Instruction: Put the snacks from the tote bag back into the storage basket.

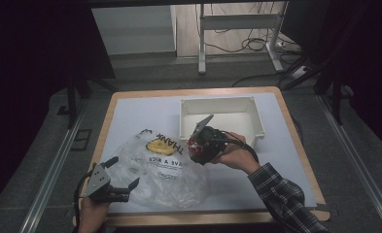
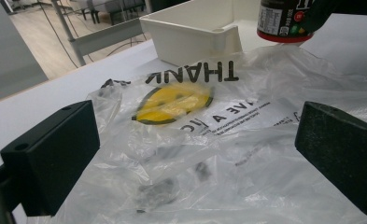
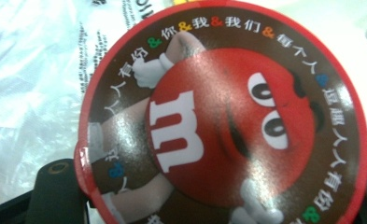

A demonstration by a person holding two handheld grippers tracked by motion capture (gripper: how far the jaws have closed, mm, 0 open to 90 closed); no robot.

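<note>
A: From the high view, what step is this?

B: The right tool pinches a candy tub and holds it off the worktop, between the plastic bag at about 8 o'clock from it and the white bin at 1 o'clock. I judge the tub is in transit, though which way I cannot tell. The left tool sits at the bag's 9 o'clock edge, jaws spread, gripping nothing.

A: And the left gripper view?

B: Its jaws stand wide apart either side of the crumpled bag. The tub's base hangs at 1 o'clock, the bin at 12.

A: The right gripper view?

B: The tub's lid, red-rimmed with a cartoon candy face, sits up close, with bag film at 9 o'clock. The tub is clearly clamped.

A: Next move?

B: Probably carry the tub level over its target and lower it before releasing; the left tool may need to pin or open the bag.
</note>
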